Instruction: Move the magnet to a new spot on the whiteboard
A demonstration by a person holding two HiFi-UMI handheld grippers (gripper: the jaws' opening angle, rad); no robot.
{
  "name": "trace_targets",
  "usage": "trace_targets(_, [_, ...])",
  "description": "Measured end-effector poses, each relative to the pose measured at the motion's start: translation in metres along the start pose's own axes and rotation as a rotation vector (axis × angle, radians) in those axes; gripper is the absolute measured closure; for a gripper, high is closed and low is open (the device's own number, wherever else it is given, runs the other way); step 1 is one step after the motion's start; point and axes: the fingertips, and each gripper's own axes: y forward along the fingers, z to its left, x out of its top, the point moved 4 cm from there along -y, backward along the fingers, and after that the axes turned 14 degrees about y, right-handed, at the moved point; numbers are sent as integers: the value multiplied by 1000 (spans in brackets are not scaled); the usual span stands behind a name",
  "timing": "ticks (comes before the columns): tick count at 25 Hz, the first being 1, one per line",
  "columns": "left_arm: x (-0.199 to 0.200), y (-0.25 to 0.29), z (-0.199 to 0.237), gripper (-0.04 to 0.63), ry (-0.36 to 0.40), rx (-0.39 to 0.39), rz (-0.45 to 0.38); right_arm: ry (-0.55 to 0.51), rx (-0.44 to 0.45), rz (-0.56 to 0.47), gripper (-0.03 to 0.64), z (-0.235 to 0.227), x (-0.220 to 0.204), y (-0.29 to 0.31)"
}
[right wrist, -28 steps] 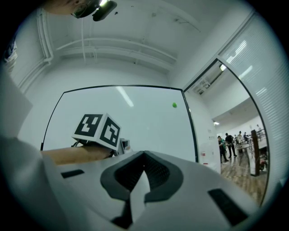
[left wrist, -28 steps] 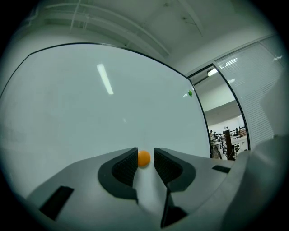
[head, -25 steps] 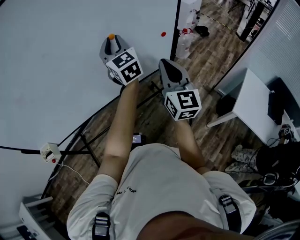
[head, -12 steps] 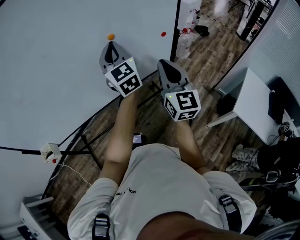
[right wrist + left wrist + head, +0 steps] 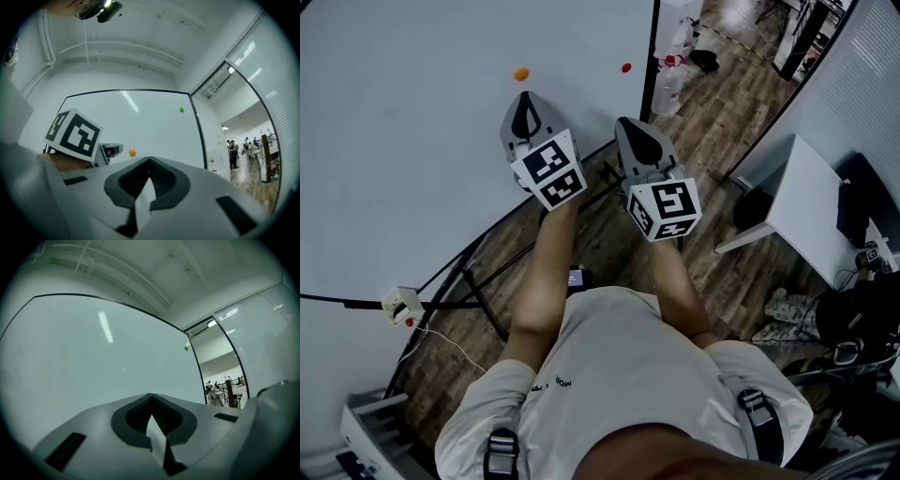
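Observation:
A small orange magnet (image 5: 520, 73) sticks to the whiteboard (image 5: 412, 141); the right gripper view also shows this orange magnet (image 5: 132, 152). My left gripper (image 5: 523, 97) is shut and empty, a short way back from the magnet and not touching it. In its own view the left gripper (image 5: 151, 395) faces bare whiteboard (image 5: 93, 366), and the orange magnet is out of sight there. My right gripper (image 5: 631, 123) is held beside the board's right edge, shut with nothing in it; in its own view the right gripper (image 5: 150, 160) has its jaws together.
A second small magnet (image 5: 626, 67) sits near the board's black right frame (image 5: 654, 56). The board's stand legs (image 5: 469, 281) cross the wooden floor (image 5: 712, 103). A white table (image 5: 811, 211) is at right; a power strip (image 5: 398, 304) is at lower left.
The left gripper's jaws were open around the orange magnet; they have shut and drawn back from the board. The magnet stays where it was. The right gripper has not moved.

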Motion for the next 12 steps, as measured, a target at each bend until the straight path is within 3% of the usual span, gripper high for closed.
trace_targets(12, [-2,-17,-8,592,-6,-27,-17,-1,-2,1,603,-1,-1,2])
